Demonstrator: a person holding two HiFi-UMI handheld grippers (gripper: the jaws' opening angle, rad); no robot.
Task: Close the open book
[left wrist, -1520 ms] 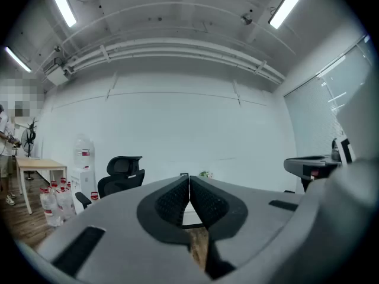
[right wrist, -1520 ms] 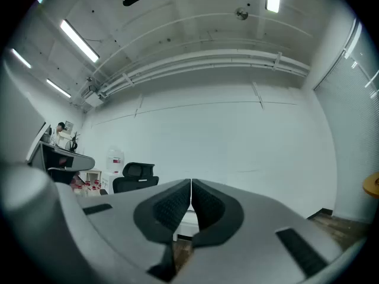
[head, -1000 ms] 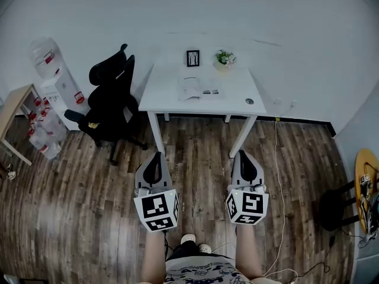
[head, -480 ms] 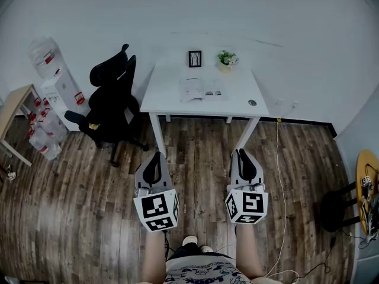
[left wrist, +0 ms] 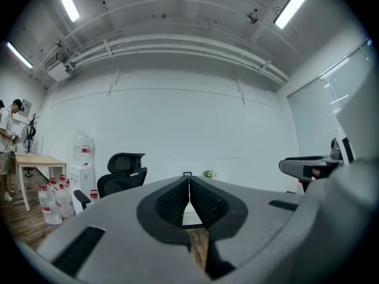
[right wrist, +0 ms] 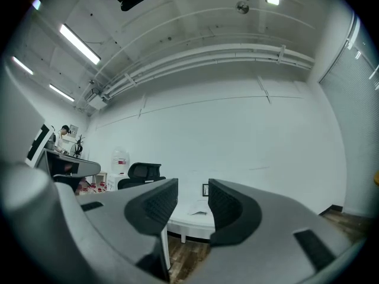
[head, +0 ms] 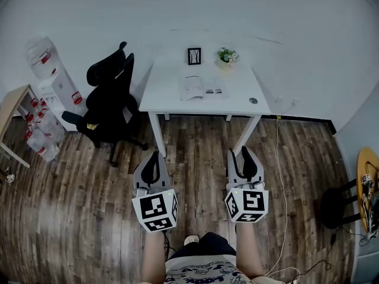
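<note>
Wood-plank floor (head: pixel 71 218) fills most of the head view, with a white wall (head: pixel 296 28) beyond it. The left claw (head: pixel 154 157) is held low and level over the boards. Its ribbed pads are pressed together with nothing between them. The right claw (head: pixel 243 152), at 3 o'clock of the left one and well apart from it, has just been opening its jaws. They now stand partway apart, gripping and touching nothing. In the right gripper view only the distant table edge and a light shape lying on it show through the gap.

The open book (head: pixel 200 87) lies flat near the middle of the white table (head: pixel 166 93), at 12 o'clock from both claws and well apart from them. A small black picture frame (head: pixel 193 56) stands at 12 o'clock of the book. A potted plant (head: pixel 225 56) stands at 1 o'clock of it, near the wall.

A black office chair (head: pixel 109 99) stands just beside the table at its 9 o'clock, and a water dispenser (head: pixel 50 76) stands further out the same way. A thin cable (head: pixel 278 176) trails down the floor at 3 o'clock of the right claw. Bare floorboards lie between the claws and the table.
</note>
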